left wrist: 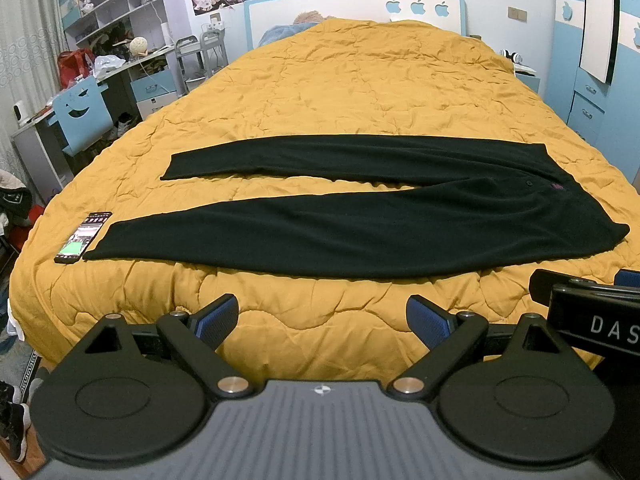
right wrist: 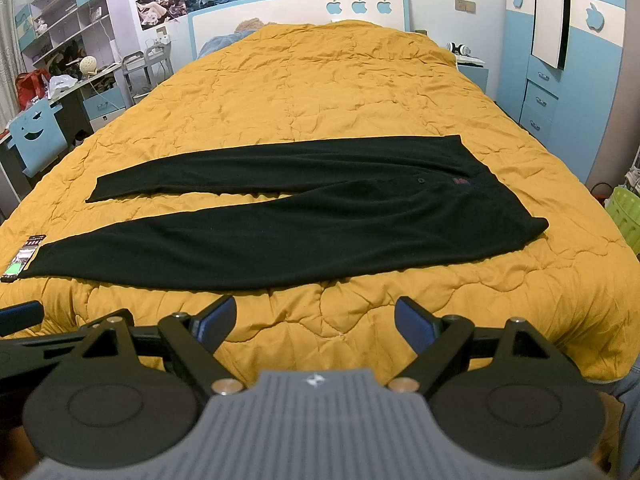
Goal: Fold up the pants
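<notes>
Black pants [left wrist: 360,236] [right wrist: 288,240] lie flat across a yellow quilt [left wrist: 340,80] [right wrist: 320,88], waist at the right, both legs spread apart and pointing left. My left gripper [left wrist: 322,320] hangs open over the quilt's near edge, short of the pants, nothing between its blue pads. My right gripper [right wrist: 316,322] is also open and empty, just in front of the near leg. The right gripper's body [left wrist: 592,312] shows at the right edge of the left wrist view.
A phone [left wrist: 84,236] [right wrist: 22,258] lies on the quilt by the near leg's cuff. A desk with a blue chair [left wrist: 82,114] and shelves stand left of the bed. Blue wardrobe drawers [right wrist: 540,104] and a green basket [right wrist: 626,216] are on the right.
</notes>
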### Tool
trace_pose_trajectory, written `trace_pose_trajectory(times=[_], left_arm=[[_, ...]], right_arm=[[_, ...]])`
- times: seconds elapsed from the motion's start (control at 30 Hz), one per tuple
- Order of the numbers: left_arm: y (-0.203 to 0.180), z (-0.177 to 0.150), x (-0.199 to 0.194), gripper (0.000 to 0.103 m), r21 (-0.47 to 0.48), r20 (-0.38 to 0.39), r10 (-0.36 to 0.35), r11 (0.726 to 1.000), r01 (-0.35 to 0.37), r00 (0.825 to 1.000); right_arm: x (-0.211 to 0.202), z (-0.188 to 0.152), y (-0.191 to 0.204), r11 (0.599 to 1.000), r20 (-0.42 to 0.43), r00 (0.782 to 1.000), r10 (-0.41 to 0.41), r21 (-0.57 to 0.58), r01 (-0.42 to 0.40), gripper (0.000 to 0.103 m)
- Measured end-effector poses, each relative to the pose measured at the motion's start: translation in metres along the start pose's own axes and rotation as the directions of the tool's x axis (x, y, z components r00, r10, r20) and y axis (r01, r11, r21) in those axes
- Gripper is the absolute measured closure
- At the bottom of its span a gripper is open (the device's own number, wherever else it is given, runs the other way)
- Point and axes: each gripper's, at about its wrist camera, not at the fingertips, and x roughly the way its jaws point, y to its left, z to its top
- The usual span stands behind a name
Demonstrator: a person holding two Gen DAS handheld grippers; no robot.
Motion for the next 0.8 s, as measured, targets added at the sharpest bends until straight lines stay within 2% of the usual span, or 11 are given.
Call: trace_pose_trajectory(times=[0.27, 0.33, 0.4, 0.5, 0.6, 0.7, 0.8], left_arm=[[0.000, 0.000, 0.000, 0.000, 0.000, 0.001, -0.001, 1.000, 0.001, 1.000], [0.002, 0.001, 0.000, 0.000, -0.002, 0.003, -0.024, 1.000, 0.024, 1.000], [0.006, 0.003, 0.000, 0.000, -0.007, -0.001, -0.049, 0.999, 0.049, 0.999], [0.020, 0.005, 0.004, 0.000, -0.023, 0.003, -0.046, 0.999, 0.046, 0.999], [0.045, 0.010, 0.014, 0.000, -0.066, 0.027, -0.059, 0.996, 0.061, 0.998], [0.081, 0.011, 0.035, 0.000, -0.150, 0.020, -0.073, 0.986, 0.076, 0.997], [0.120, 0.009, 0.059, 0.000, -0.235, -0.008, -0.111, 0.966, 0.106, 0.994]], right_arm=[[0.000, 0.000, 0.001, 1.000, -0.001, 1.000, 0.001, 0.002, -0.001, 0.021], [0.000, 0.000, 0.000, 1.000, 0.002, 1.000, 0.005, 0.000, -0.005, 0.021], [-0.002, 0.002, -0.005, 1.000, 0.016, 1.000, 0.021, 0.010, -0.021, 0.021], [-0.003, 0.004, -0.021, 0.999, 0.055, 0.998, 0.020, 0.035, -0.022, 0.021], [-0.002, 0.006, -0.039, 0.999, 0.128, 0.992, 0.017, 0.048, -0.023, 0.021], [0.006, 0.005, -0.064, 0.998, 0.200, 0.979, 0.036, 0.039, -0.045, 0.021], [0.026, 0.005, -0.089, 1.000, 0.168, 0.986, 0.007, 0.016, -0.010, 0.021]])
